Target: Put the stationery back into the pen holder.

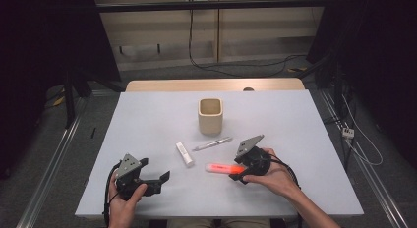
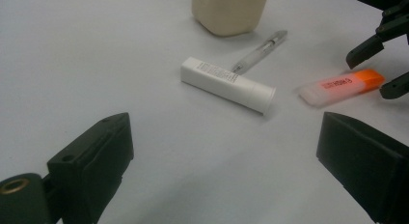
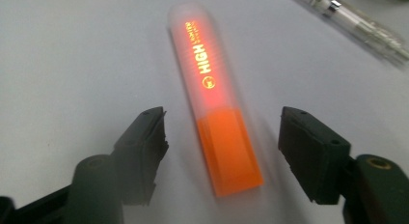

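The right gripper [image 3: 219, 137] has its 2 jaws spread, straddling the orange highlighter [image 3: 214, 103] lying on the white table [image 1: 147, 120] at lower centre, pads clear of it. A clear pen [image 1: 212, 143] and white tube [image 1: 185, 154] lie just above-left, a beige cup [image 1: 210, 116] beyond. At lower left, the left gripper [image 1: 164, 179] rests with jaws wide apart, holding nothing.

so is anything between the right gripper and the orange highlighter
Nothing visible. The right gripper has its jaws open on either side of the orange highlighter, which lies flat on the table; its pads are not touching it.
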Available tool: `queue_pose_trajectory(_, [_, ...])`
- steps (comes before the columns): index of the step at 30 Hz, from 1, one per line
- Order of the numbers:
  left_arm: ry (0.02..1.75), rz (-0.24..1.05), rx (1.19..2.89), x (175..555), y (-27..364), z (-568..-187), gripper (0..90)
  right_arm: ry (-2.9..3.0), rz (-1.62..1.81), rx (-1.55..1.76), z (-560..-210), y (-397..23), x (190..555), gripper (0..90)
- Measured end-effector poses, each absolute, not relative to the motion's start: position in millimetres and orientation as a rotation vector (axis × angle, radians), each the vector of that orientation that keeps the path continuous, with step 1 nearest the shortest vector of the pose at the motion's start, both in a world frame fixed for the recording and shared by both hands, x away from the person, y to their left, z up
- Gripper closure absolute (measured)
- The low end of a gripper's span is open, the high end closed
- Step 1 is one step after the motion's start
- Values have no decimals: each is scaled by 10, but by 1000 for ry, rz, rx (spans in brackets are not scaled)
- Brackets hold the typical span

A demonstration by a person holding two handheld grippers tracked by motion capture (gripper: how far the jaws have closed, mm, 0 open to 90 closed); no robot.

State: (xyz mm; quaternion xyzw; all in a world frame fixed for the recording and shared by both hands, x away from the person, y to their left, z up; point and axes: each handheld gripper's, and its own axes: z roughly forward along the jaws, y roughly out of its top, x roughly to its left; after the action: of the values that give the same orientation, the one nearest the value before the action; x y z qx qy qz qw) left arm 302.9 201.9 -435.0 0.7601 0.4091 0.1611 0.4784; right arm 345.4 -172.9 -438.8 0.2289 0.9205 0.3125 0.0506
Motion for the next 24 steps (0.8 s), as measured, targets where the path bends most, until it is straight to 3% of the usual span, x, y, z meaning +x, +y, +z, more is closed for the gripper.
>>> queue_pose_trajectory(3, [1004, 387, 1854, 3034, 2017, -4356, 57, 2810, 934, 679, -4384, -1712, 3456, 446])
queue_pose_trajectory(4, [1002, 386, 1853, 3036, 2016, -4357, 57, 2819, 915, 656, -4375, -1694, 3456, 508])
queue_pose_trajectory(24, [1001, 383, 1857, 3032, 2001, -4359, 57, 2893, 837, 614, -4373, -1643, 3554, 637])
